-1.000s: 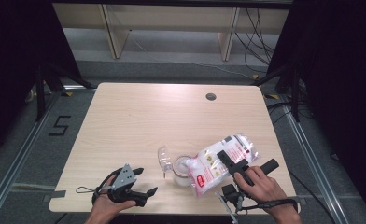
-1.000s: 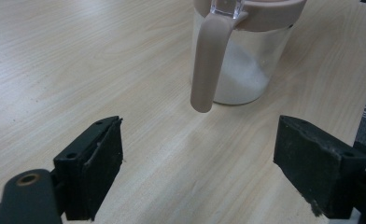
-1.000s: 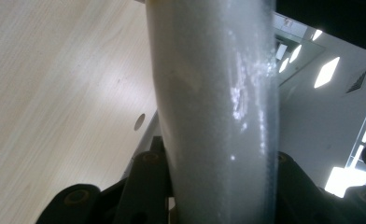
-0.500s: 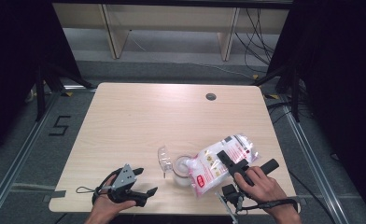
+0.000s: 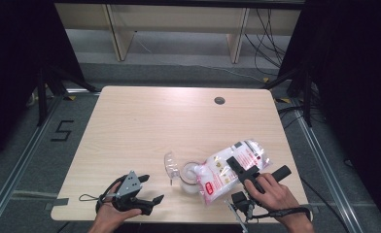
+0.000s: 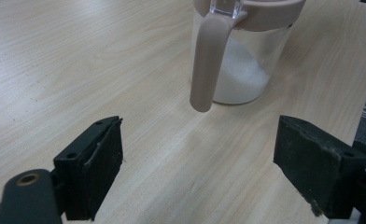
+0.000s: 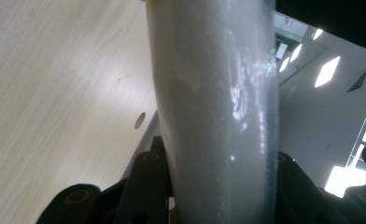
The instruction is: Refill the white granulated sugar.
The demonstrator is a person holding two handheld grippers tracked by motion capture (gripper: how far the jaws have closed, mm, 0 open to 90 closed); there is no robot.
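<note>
Right gripper (image 5: 237, 167) clamps the bag (image 5: 230, 167), tilted mouth-down over the jar (image 5: 191, 173) just left of it, apparently to pour (white grains already inside); left gripper (image 5: 147, 194) rests agape, jar handle (image 6: 208, 58) ahead of its jaws, likely standby
</note>
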